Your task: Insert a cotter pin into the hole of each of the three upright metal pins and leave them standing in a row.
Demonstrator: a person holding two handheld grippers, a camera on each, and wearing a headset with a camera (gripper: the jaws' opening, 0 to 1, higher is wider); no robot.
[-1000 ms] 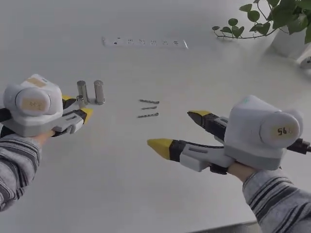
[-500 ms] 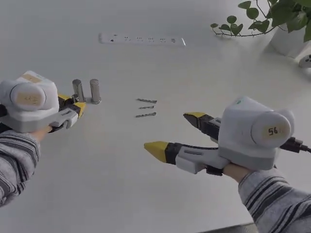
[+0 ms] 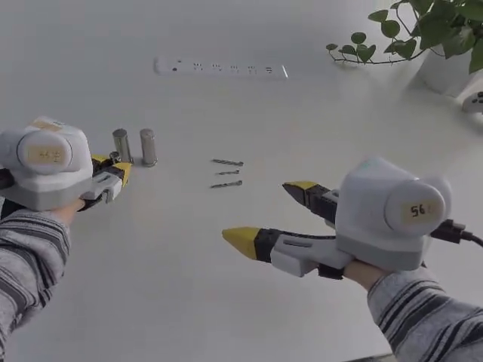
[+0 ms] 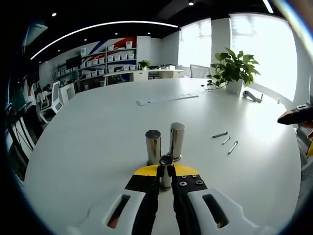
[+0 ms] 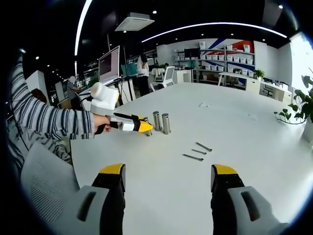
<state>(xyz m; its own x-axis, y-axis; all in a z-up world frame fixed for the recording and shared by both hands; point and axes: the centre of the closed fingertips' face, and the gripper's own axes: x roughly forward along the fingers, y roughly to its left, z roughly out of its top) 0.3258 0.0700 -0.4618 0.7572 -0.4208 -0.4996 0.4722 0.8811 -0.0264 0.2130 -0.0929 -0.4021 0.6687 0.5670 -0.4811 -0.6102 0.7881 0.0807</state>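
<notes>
Left gripper (image 3: 115, 167) clamped on the third metal pin (image 4: 165, 172), frame left
Right gripper (image 3: 260, 211) gapes empty, cotter pins (image 3: 226, 173) mid-frame; a careless nudge could topple the two standing pins (image 3: 148, 147) just beside

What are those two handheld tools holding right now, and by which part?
The left gripper grips the nearest metal pin around its shaft, top poking out; the right gripper holds nothing.

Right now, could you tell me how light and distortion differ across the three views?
Head view: flat, washed-out light, faint shadows on the table, cotter pins tiny. Left gripper view: fisheye bowing, window blown out, metal pins sharp. Right gripper view: dark ceiling, curved light strips.
</notes>
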